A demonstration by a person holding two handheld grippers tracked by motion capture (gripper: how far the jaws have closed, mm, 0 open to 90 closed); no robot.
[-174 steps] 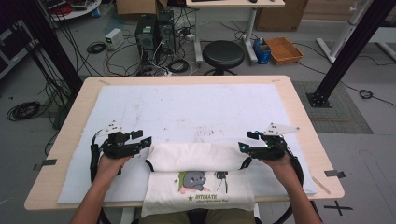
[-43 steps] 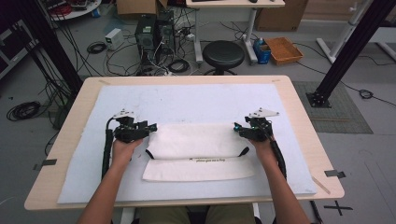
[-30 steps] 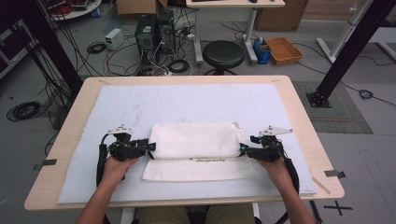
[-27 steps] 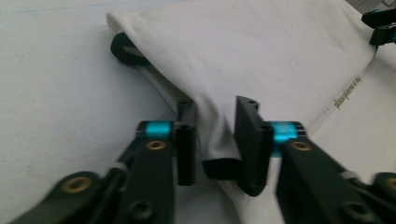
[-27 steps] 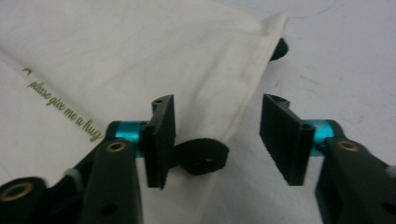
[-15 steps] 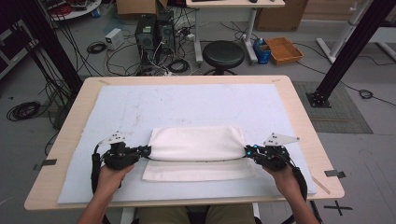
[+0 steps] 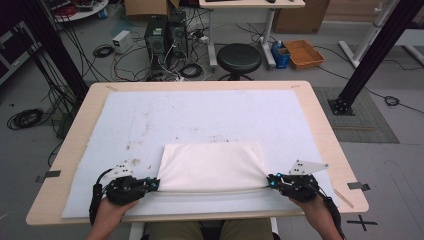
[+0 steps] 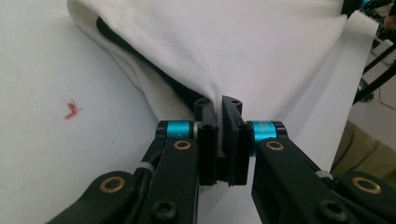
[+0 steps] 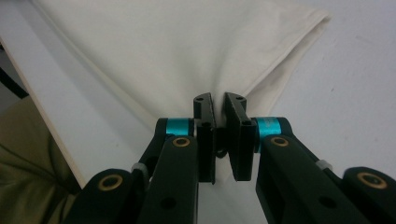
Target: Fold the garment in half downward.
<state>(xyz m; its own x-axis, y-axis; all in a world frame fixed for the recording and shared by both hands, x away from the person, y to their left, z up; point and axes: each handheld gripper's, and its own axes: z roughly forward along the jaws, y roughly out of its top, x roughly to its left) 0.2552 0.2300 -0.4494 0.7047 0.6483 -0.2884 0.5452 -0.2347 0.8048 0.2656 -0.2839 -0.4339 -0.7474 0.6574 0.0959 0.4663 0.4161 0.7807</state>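
You are not facing any readable text, label, brand or number here; nothing legible is showing on the folded cloth or the table.

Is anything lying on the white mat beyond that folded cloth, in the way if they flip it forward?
Nothing visible. The left gripper and right gripper each pinch an end of the folded cloth, and the white mat beyond it carries only faint stains up to its far edge.

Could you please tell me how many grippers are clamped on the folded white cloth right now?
2. The left gripper pinches the white cloth at its near left corner; the right gripper pinches its near right corner. Both are shut on fabric.
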